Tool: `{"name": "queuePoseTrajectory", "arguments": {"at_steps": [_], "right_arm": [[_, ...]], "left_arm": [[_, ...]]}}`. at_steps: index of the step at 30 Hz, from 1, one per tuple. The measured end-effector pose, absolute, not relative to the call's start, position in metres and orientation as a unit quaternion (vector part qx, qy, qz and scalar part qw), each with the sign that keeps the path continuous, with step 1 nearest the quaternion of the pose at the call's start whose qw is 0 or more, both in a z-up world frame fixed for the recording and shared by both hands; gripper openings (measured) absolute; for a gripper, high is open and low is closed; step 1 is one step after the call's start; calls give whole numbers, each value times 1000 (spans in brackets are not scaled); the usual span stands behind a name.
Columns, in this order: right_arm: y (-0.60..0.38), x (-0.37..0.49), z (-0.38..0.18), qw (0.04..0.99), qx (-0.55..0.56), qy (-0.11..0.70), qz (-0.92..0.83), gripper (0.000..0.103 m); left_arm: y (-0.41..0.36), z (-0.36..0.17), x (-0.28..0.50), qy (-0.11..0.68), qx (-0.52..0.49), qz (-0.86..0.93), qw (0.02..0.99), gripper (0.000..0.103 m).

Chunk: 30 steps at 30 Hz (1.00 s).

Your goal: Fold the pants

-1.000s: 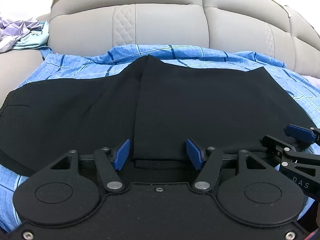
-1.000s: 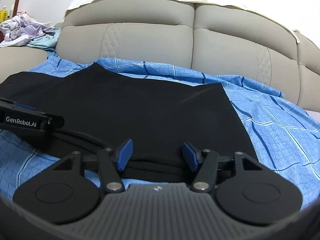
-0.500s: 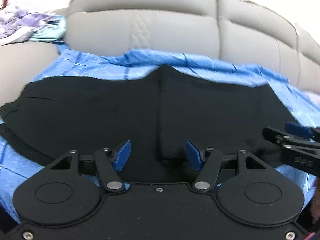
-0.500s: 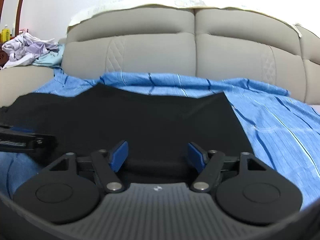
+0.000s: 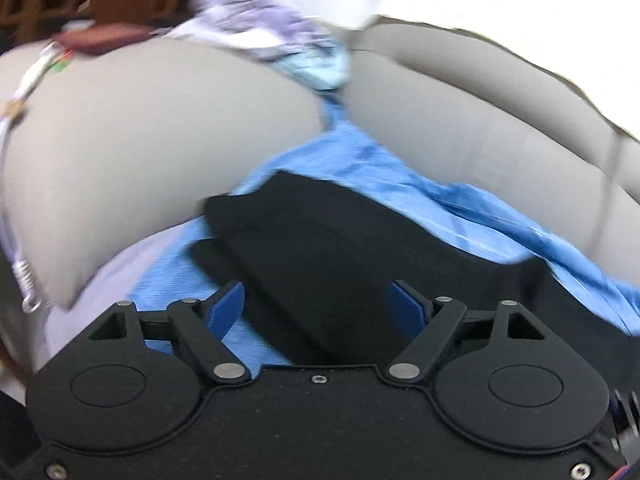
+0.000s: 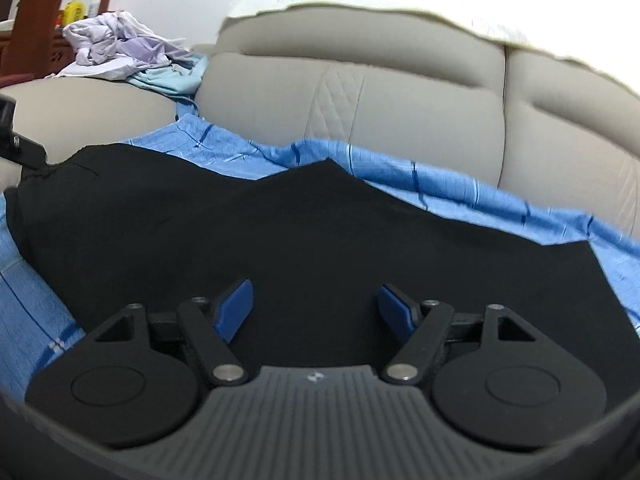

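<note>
Black pants [image 6: 304, 236] lie flat, partly folded, on a blue checked sheet [image 6: 440, 184] over a grey sofa seat. In the left wrist view, which is blurred, the left end of the pants [image 5: 340, 248] shows as a folded edge. My left gripper [image 5: 318, 306] is open and empty above that end. My right gripper [image 6: 316, 306] is open and empty above the middle of the pants. Part of the left tool [image 6: 18, 144] shows at the left edge of the right wrist view.
The sofa's grey backrest [image 6: 400, 108] rises behind the sheet and its armrest [image 5: 140, 140] bulges at the left. A pile of pale clothes [image 6: 124, 48] lies on the armrest. Wooden furniture [image 6: 44, 12] with bottles stands behind it.
Both grippers have swung left and lifted slightly from the front hem. The left one turned sharply toward the armrest end of the pants. Both stayed open.
</note>
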State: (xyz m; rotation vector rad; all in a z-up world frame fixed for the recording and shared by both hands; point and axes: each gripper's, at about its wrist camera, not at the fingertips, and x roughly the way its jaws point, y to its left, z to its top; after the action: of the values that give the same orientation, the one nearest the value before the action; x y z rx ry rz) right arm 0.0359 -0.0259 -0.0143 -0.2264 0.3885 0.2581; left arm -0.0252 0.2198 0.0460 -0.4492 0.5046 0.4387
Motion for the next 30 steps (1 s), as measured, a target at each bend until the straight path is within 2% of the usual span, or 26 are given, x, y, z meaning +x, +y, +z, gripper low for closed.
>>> {"name": "queuePoseTrajectory", "arguments": {"at_steps": [6, 9, 11, 21, 23, 24, 27, 28, 30], "right_arm": [[-32, 30, -15, 966, -100, 190, 143, 82], [-33, 31, -15, 966, -100, 191, 142, 83], [-32, 31, -15, 966, -98, 191, 141, 83], [-34, 32, -16, 966, -97, 192, 142, 84], [-34, 32, -16, 966, -97, 192, 142, 84], [-34, 32, -16, 966, -96, 192, 142, 84], [-33, 32, -16, 966, -96, 192, 141, 84], [-33, 32, -16, 966, -96, 193, 142, 84], [-34, 33, -16, 966, -95, 194, 144, 84]], "left_arm": [[268, 24, -24, 265, -312, 232, 882, 76], [275, 14, -16, 266, -340, 221, 875, 65], [281, 11, -10, 259, -351, 215, 874, 51], [294, 2, 9, 240, -378, 232, 863, 55], [288, 7, 9, 228, -363, 247, 869, 32], [282, 11, 9, 219, -337, 250, 881, 30], [269, 9, 19, 226, -273, 259, 898, 39], [273, 3, 25, 247, -287, 261, 888, 43], [278, -3, 27, 242, -311, 264, 880, 43]]}}
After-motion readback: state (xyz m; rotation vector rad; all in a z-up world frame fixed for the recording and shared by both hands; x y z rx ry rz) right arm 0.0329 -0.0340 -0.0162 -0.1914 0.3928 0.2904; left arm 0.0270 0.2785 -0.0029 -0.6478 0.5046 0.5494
